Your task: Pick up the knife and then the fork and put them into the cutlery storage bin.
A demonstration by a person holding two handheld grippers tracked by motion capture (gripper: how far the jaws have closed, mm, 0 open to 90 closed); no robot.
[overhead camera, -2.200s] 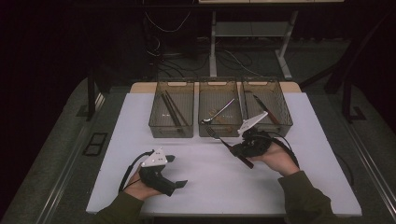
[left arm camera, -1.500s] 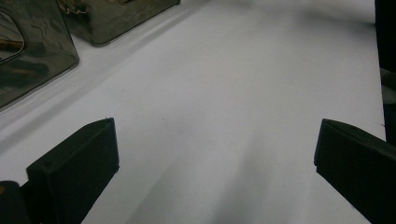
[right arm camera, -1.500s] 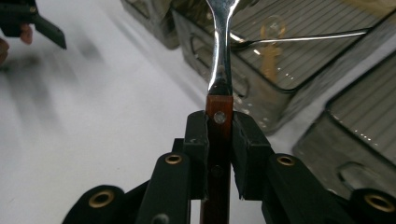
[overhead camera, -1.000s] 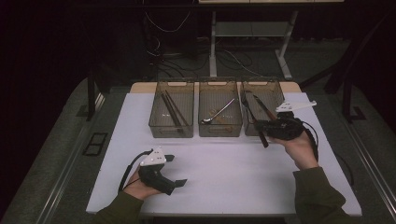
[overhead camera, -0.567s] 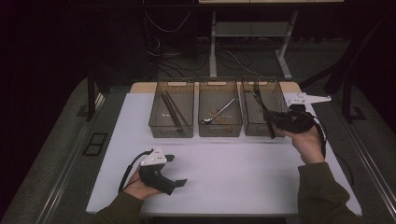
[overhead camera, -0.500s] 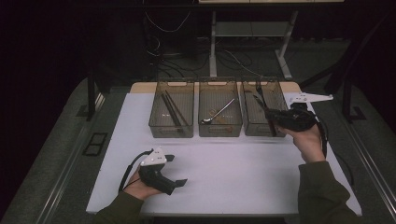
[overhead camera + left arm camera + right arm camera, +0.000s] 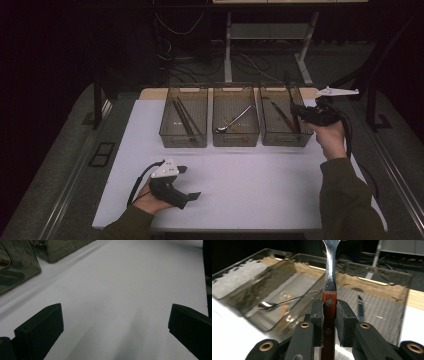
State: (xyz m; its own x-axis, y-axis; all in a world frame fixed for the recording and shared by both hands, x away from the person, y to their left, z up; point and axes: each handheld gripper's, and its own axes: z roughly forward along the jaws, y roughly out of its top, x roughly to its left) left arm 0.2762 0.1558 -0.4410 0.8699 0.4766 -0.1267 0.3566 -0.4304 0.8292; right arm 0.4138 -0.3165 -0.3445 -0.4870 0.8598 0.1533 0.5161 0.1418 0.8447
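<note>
Three clear bins sit in a row at the back of the mat, and the right gripper (image 7: 300, 111) hovers over the right bin (image 7: 285, 140), jaws clamped on the wooden handle of a fork (image 7: 329, 302). In the right gripper view the steel shank rises straight up between the pads, tines cut off at the top edge. It looks stiff and fairly light, with smooth metal that could slip, so the riveted wood is the place to grip. A knife (image 7: 360, 307) lies in that bin, a spoon (image 7: 233, 121) in the middle one. Down front, the left gripper (image 7: 187, 182) rests on the mat (image 7: 250, 190), jaws wide open, holding nothing.
</note>
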